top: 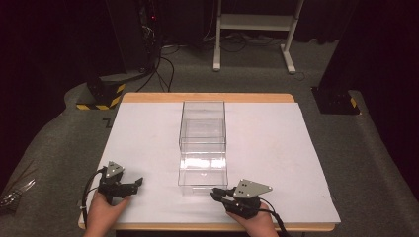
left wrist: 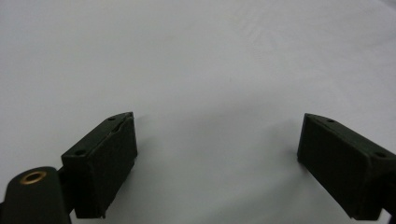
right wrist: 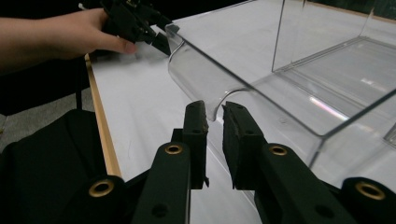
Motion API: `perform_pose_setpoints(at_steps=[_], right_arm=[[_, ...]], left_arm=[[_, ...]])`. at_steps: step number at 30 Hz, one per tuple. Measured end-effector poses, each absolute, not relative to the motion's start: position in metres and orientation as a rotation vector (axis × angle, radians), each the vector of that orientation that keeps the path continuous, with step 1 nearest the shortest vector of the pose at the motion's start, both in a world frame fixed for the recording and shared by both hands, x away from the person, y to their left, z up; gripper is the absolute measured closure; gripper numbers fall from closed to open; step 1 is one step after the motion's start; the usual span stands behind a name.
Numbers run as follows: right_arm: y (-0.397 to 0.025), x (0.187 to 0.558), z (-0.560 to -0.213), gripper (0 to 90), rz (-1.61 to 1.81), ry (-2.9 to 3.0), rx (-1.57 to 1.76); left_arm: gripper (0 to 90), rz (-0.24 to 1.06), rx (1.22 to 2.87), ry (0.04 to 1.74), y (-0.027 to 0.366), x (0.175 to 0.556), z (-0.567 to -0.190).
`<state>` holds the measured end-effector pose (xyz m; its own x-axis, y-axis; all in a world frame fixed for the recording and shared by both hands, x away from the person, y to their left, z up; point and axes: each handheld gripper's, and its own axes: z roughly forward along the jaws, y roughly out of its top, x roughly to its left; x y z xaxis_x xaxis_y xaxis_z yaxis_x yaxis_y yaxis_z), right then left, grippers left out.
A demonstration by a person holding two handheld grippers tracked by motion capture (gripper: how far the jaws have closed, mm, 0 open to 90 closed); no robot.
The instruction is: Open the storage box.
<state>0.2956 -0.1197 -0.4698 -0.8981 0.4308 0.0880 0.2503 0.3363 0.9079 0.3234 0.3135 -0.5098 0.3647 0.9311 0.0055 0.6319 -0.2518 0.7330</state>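
Clear box (top: 203,148) sat mid-table on white sheet (top: 276,148). Right gripper (right wrist: 214,119) at box's near wall, jaws nearly together around curled rim lip; contact not clear. Left gripper (top: 129,186) left of box, well apart, jaws spread, empty. Box likely light, rigid, slick, crackable; rim lip best hold. Transparent edges hard to trace.

One table (top: 148,148) carries one clear plastic box (top: 202,148), open at the top. Two tools are on it, the left tool (top: 139,183) and the right tool (top: 216,193), each held by one hand.
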Motion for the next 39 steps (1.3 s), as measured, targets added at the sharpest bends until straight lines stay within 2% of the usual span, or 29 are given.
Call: perform_pose_setpoints(at_steps=[17,27,39], right_arm=[[-0.133,0.296,-0.452,77.8,1.693,2.276,0.62],[-0.142,0.307,-0.45,70.8,1.626,2.183,0.698],[-0.173,0.323,-0.454,63.1,1.54,2.084,0.851]], left_arm=[[12.0,0.593,1.982,1.35,0.313,0.323,-0.51],[12.0,0.593,1.982,1.35,0.313,0.323,-0.51],[12.0,0.594,1.982,1.35,0.313,0.323,-0.51]])
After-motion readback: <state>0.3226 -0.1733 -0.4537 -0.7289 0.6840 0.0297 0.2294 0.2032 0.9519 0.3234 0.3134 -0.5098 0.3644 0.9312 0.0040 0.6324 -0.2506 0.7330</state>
